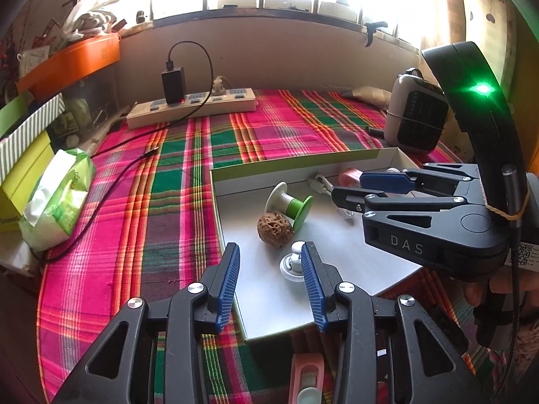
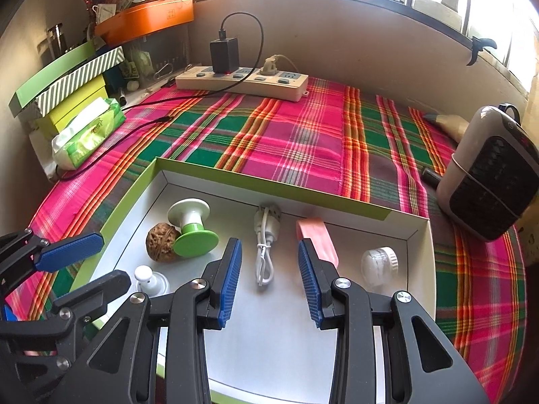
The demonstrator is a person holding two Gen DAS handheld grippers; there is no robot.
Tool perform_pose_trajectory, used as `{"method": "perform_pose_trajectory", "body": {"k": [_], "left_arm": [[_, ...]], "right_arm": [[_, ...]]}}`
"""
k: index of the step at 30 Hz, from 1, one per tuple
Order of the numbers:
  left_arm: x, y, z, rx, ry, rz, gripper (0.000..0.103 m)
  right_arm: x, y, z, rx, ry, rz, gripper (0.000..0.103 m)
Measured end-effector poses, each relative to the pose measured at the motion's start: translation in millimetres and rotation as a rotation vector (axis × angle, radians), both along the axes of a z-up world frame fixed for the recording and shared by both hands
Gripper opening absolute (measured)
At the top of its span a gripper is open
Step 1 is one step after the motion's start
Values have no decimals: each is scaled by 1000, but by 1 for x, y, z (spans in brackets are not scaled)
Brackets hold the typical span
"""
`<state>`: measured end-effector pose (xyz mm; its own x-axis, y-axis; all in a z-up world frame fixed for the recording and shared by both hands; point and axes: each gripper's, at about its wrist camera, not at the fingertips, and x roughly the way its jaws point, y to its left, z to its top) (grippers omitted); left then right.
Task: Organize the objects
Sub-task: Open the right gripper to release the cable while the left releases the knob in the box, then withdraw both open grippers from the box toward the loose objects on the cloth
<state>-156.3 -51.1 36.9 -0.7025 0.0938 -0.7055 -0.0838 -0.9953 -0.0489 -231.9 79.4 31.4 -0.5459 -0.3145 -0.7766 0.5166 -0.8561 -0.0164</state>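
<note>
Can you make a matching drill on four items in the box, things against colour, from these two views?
Things:
1. walnut
2. spool
3. cable
4. strip

Colours:
A. pink
B. white
C. brown
D. white and green

Pairs: 1-C, 2-D, 3-B, 4-A

All four lie in the box.

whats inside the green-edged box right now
A walnut, a green and white spool, a white knob, a coiled white cable, a pink strip and a small white jar. The right gripper hides part of the floor.
</note>
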Motion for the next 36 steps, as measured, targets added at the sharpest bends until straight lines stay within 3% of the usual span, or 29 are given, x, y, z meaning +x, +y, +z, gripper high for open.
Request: {"method": "perform_pose_trajectory", "body": {"k": [17,20,36], "left_arm": [[18,-9,8,9,14,22,37],[23,-11,8,13,16,24,37],[54,-14,4,46,9,25,38]], "right_arm": [[22,15,11,-30,23,-22,38],[31,19,14,-44,30,-20,45],[84,53,14,-83,42,-65,45]]}}
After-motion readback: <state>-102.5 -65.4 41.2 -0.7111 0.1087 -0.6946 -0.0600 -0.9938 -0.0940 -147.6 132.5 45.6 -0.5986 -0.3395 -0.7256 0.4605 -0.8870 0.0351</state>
